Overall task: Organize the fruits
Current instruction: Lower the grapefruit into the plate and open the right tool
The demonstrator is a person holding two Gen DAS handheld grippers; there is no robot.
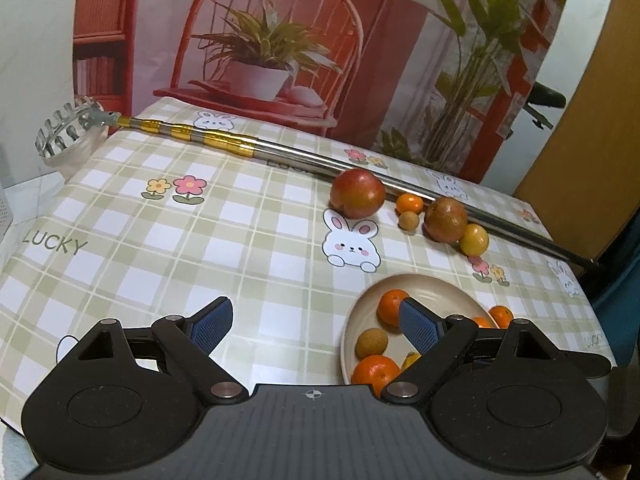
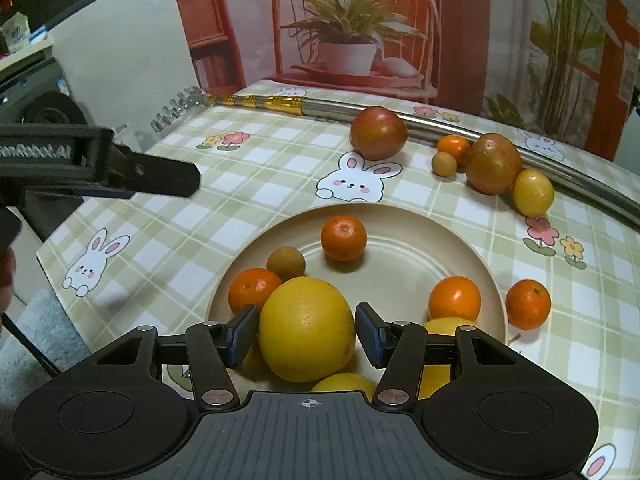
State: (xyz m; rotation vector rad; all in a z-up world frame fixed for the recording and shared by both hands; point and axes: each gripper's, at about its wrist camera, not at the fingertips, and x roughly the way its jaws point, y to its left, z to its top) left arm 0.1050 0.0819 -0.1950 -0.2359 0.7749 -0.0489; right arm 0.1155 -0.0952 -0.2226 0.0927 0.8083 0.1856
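Your right gripper (image 2: 306, 338) is bracketing a yellow fruit (image 2: 307, 330) over the plate (image 2: 404, 276), pads apparently not touching; left gripper (image 1: 316, 326) is gaping wide above the checked tablecloth (image 1: 200, 240), printed backdrop (image 1: 260, 40) behind.

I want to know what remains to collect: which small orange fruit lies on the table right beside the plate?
The mandarin just outside the plate rim's right edge; the other loose one sits far back by the pole.

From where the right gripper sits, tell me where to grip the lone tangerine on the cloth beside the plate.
Take the tangerine across its widest middle, coming from above. It is round, sits stem-dimple up, and stands apart from the plate rim, so one finger likely fits on each side. The right gripper stands open around the big yellow fruit.
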